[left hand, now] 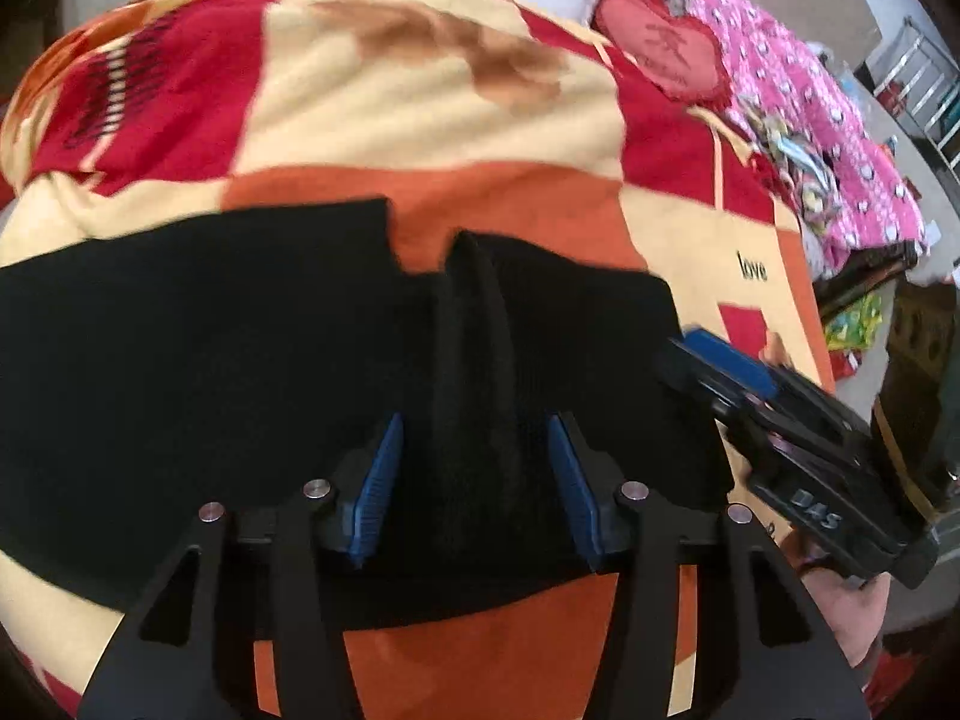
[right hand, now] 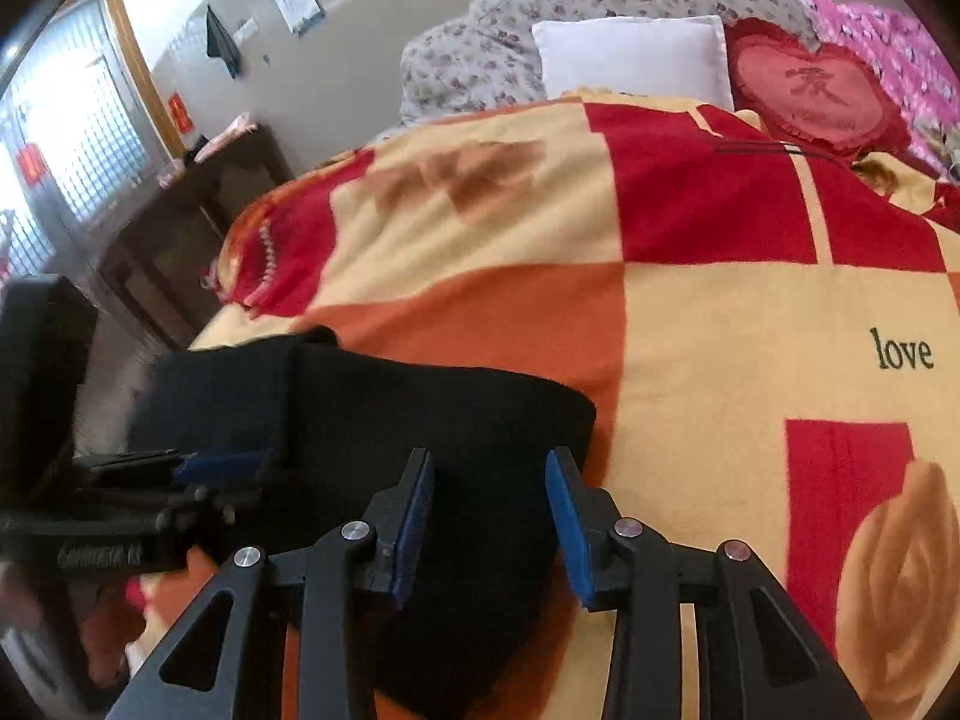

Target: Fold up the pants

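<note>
Between the pads of your left hand-held gripper, parted and gripping nothing, a soft ridge of the black knit pants stands up on the fleecy checked blanket; flatten it before creasing. From the right hand-held gripper, jaws likewise apart, the pants' rounded folded edge lies beneath, untouched.

The black pants run off the left wrist view's left edge, so their full length is unseen. Beside the pants, the hand under the right gripper is mostly hidden and blurred. The left gripper beside them is smeared by motion.
</note>
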Available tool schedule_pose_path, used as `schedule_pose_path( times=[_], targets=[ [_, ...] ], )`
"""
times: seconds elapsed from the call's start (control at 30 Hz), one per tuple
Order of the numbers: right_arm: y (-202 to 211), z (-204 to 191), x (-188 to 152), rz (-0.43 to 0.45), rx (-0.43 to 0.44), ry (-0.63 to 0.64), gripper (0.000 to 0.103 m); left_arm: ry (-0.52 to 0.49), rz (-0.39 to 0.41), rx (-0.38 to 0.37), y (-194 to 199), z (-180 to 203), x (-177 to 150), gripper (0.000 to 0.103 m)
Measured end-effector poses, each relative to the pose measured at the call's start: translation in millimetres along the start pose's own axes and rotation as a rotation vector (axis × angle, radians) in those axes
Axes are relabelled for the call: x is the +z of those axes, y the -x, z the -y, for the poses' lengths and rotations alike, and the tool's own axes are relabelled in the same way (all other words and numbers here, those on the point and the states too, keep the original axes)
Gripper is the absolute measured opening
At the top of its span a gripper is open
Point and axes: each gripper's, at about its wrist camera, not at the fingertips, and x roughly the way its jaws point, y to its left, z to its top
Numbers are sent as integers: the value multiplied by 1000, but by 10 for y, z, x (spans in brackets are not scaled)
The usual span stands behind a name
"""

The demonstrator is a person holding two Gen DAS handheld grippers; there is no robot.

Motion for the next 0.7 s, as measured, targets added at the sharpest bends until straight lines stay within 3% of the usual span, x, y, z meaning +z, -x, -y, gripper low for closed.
schedule_pose_path(
  times=[0.07,0.1,0.13,0.3,0.4,0.6,0.7],
  targets=[
    [11,32,14,5,13,-16,38,-31,27,35,-30,104,-7,39],
    [25,52,19,4,21,-24,38,-38,22,29,-39,128,0,21],
    [67,77,24,5,40,-35,38,-25,8,-9,-43,129,20,14],
    [314,-18,80,48,67,-20,38,-53,56,-23,214,119,54,12],
    [371,-167,124,58,95,26,37,-47,115,6,457,-31,14,12],
    [-148,-340,123,-24,41,80,38,35,65,61,185,-307,-50,12],
    [-277,-385,143,-22,2,118,38,42,78,65,138,-321,-50,12]
  ],
)
